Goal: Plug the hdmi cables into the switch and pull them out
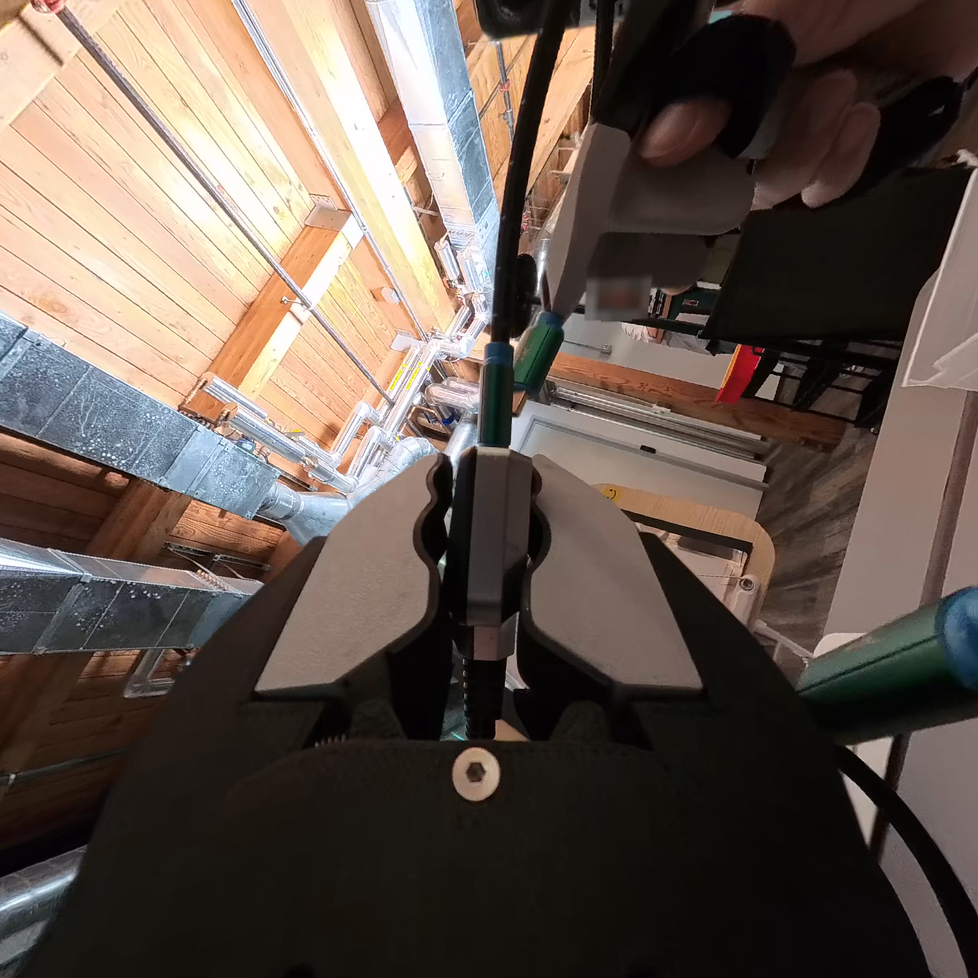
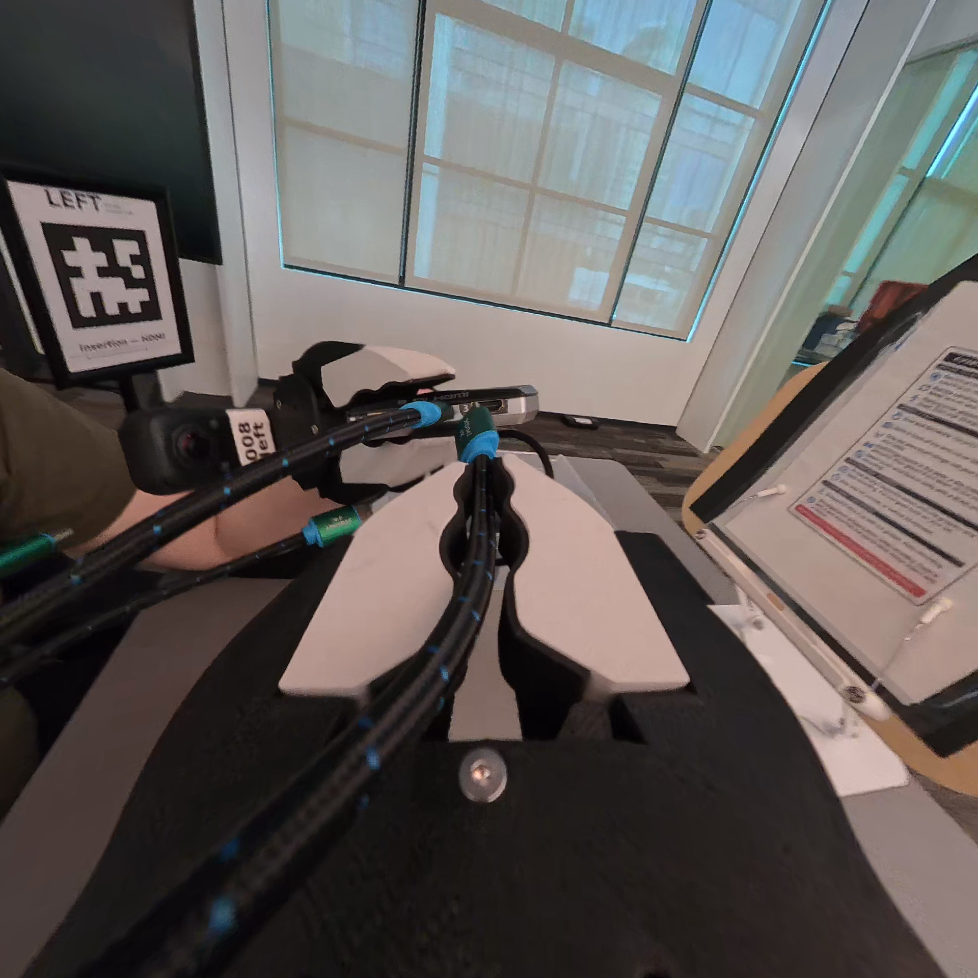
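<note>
Left gripper (image 1: 489, 534) jaws clenched on the switch (image 1: 489, 534); right gripper (image 2: 479, 476) jaws clenched on a braided cable (image 2: 476, 545), its green plug (image 2: 475, 431) just beside the switch.

grippers (image 2: 479, 476) – 2 | switch (image 2: 492, 405) – 1 | green cable plugs (image 2: 473, 431) – 4

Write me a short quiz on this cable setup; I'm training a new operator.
1. True or false: the left claw grips the grey metal switch box.
2. The right claw is shut on: A) the black braided cable B) a paper sheet C) nothing.
3. Fill in: the collar behind the green metal plug is ___.
Key: 1 true; 2 A; 3 blue.
</note>
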`<state>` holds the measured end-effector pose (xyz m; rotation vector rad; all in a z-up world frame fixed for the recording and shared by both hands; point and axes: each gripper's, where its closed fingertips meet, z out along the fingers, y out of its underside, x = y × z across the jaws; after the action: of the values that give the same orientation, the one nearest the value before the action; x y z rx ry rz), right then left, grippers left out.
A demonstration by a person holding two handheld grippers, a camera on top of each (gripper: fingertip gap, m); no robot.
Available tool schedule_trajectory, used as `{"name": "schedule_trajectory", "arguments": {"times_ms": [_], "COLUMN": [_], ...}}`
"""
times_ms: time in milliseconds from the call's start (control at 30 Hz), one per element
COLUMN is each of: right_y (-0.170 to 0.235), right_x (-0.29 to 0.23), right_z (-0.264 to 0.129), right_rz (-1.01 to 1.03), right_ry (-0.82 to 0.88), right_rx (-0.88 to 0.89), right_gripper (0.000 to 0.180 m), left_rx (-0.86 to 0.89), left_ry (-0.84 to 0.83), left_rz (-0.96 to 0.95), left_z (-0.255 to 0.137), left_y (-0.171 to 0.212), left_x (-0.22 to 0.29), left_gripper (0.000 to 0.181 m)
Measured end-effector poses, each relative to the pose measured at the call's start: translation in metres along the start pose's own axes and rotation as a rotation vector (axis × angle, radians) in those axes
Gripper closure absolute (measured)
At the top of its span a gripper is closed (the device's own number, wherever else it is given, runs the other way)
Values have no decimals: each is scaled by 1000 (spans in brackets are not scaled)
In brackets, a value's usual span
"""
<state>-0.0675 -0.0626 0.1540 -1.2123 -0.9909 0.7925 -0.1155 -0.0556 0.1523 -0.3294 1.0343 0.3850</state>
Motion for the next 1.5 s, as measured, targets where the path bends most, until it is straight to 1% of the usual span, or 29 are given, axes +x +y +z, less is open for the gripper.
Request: {"name": "schedule_trajectory", "arguments": {"times_ms": [33,233,367,933,1300,1500], "right_y": [0,0,4,11,20,26], "right_x": [-1,3,5,11,16,19], "right_z": [1,9,13,14,15,15], "right_rz": [23,175,250,415,606,606], "right_ry": [-13,-23,-25,-32,-64,-47], "right_rx": [10,43,42,33,36,12], "right_gripper": [172,172,172,172,172,172], "left_rx": [-1,-22,-22,-42,-56,-61], "left_ry": [-6,-41,-50,-65,-73,-44], "left_rz": [16,118,148,241,353,363], "left_z": [0,1,1,3,3,4], "left_y": [0,1,0,2,4,6], "left_x": [0,1,3,8,16,22], "left_gripper": [156,156,156,156,156,156]}}
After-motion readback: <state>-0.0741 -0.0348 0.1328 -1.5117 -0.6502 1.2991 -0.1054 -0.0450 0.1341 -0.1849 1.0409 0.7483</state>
